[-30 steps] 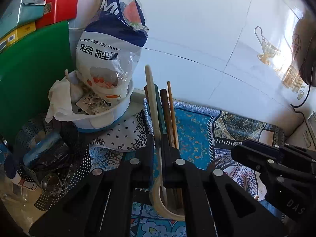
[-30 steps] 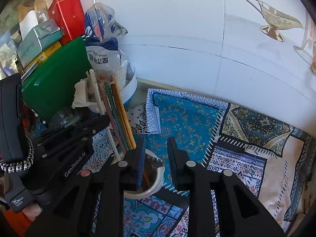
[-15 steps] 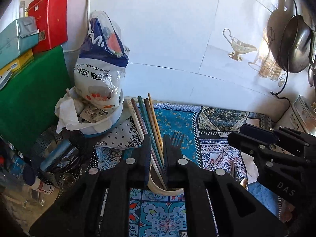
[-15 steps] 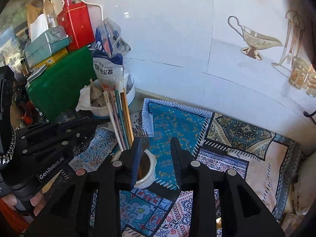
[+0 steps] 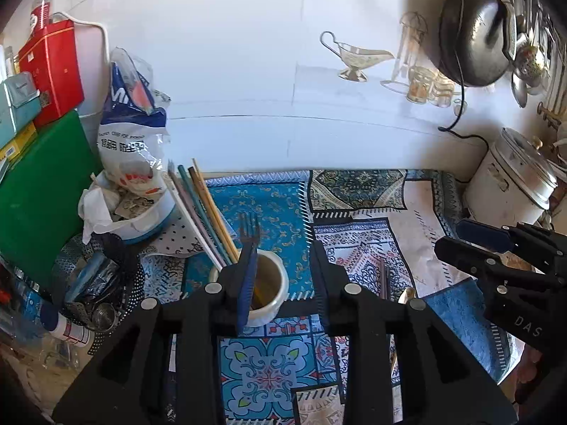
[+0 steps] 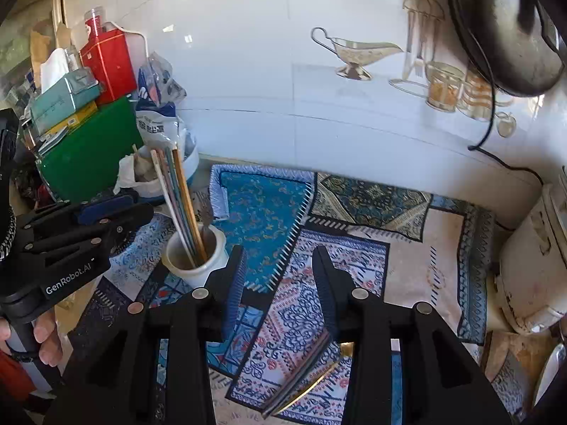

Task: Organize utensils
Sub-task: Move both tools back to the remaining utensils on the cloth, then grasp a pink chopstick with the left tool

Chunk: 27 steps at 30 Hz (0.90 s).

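Both grippers hang above the patterned cloth (image 6: 407, 248), angled down at it. The left gripper (image 5: 283, 272) has its jaws opening, and nothing sits between the pads — the white cup (image 5: 273, 297) shows just behind its left finger, apart from it. In that cup stands a bundle of chopsticks (image 5: 202, 209), leaning up and to the left toward the food-cover bag (image 5: 131, 134), and beside them a fork (image 5: 250, 228), tines up.

Over on the right wrist view, the right gripper (image 6: 280, 283) is opening its jaws too, with only cloth showing in the gap. The cup sits to its left, just beyond the left finger, chopsticks and fork inside. Down near the bottom of that view, more chopsticks (image 6: 301, 379) lie loose on the cloth, with a gold-coloured utensil (image 6: 319, 379) alongside — partly hidden under the right finger, so what kind it is I can't tell.

A hand (image 6: 46, 340) shows at the left edge, wrapped on the left gripper's handle. A white pot (image 5: 510, 180) stands at the far right, against the tiled wall (image 5: 248, 71).
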Motion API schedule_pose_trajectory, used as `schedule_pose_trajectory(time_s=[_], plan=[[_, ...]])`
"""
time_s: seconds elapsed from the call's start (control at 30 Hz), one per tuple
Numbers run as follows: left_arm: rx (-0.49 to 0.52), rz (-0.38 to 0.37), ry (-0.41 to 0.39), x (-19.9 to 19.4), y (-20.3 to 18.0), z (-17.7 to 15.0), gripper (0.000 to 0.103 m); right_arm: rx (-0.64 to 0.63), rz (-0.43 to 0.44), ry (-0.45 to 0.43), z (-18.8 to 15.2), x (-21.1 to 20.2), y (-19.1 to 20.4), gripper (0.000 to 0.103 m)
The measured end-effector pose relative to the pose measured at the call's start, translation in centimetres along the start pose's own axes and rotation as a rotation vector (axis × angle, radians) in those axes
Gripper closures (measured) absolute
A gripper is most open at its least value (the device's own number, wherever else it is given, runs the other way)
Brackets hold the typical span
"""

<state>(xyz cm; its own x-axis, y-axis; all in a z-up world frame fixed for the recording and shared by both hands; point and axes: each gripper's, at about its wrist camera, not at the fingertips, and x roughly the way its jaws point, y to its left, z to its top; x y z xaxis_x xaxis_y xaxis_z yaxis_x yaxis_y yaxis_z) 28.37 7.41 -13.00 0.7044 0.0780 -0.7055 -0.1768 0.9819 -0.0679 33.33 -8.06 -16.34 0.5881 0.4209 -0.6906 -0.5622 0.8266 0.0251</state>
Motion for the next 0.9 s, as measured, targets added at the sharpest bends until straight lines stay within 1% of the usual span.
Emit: schedule_pose_trajectory(time_s=[0.23, 0.33, 0.47, 0.67, 0.77, 0.9], plan=[[0.054, -0.076, 0.076, 2.3, -4.5, -1.8, 0.072, 0.085, -0.074, 0.087, -4.3, -0.3, -3.9, 0.068], [0.079, -0.109, 0.135, 4.2, -6.5, -3.0, 0.070, 0.121, -0.100, 0.130, -6.2, 0.1, -5.5, 0.068], [0.129, -0.125, 0.226, 7.1, -8.9, -5.0, 0.069, 0.171, -0.122, 0.191, -8.7, 0.9, -7.5, 0.068], [0.177, -0.146, 0.396, 12.3, -11.4, -8.4, 0.069, 0.232, -0.131, 0.268, -11.8, 2.1, -9.5, 0.068], [0.196, -0.148, 0.451, 14.5, -12.1, -9.6, 0.069, 0.259, -0.126, 0.299, -13.1, 2.7, -10.2, 0.068], [0.210, -0.151, 0.505, 17.0, -12.8, -10.3, 0.070, 0.288, -0.116, 0.330, -14.0, 3.5, -10.9, 0.068]])
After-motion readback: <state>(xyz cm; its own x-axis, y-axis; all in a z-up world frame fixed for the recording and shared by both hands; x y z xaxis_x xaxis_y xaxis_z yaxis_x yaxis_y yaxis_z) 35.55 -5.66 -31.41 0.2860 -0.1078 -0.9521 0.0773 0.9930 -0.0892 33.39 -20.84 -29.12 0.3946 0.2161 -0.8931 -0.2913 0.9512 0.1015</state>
